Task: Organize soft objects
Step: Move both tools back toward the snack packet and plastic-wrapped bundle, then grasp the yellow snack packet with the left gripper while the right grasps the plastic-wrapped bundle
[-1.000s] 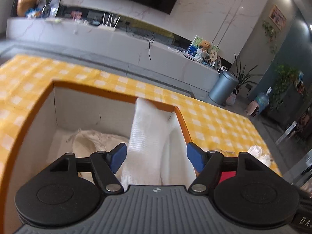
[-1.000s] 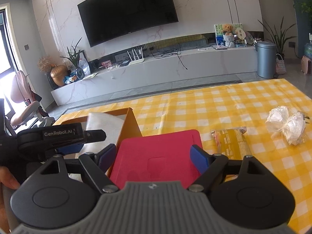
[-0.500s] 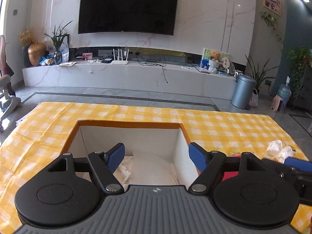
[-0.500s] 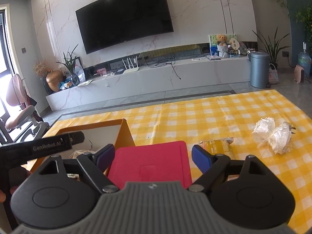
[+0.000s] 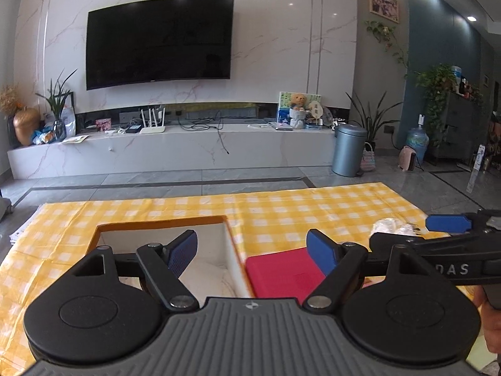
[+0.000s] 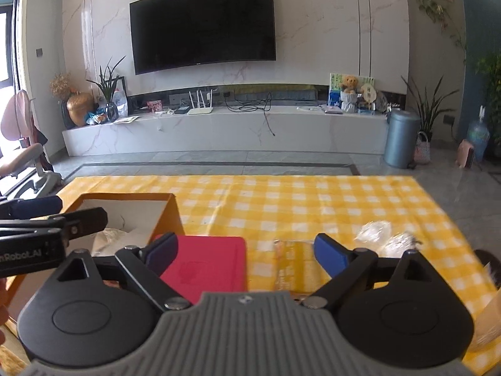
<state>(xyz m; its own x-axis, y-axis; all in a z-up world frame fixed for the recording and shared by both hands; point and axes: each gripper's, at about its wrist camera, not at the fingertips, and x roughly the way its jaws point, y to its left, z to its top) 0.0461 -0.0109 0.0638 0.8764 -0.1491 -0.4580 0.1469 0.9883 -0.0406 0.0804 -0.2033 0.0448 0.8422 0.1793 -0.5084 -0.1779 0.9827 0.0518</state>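
Both grippers hang above a table covered in a yellow checked cloth [image 6: 297, 206], with nothing between the fingers of either one. The left gripper [image 5: 252, 252] fills the bottom of its own view, its blue pads spread wide; its jaws have just been opening, and they hold nothing. Behind its left pad, in the lower left of that view, sits an orange box [image 5: 162, 221] with white inner walls, and pale soft cloths [image 5: 206, 277] lie bunched at the bottom of it. Just to the right of the box lies a flat red lid [image 5: 281, 272]. The right gripper [image 6: 245, 252] is likewise spread wide and empty, its jaws also having just been opening. Low in the middle of its view, between its pads, lies a yellow packet [image 6: 291, 263] flat on the cloth, and to the right of that a crumpled clear plastic bundle [image 6: 385, 239], slightly blurred. The box shows again at the left of that view, soft cloths inside it.
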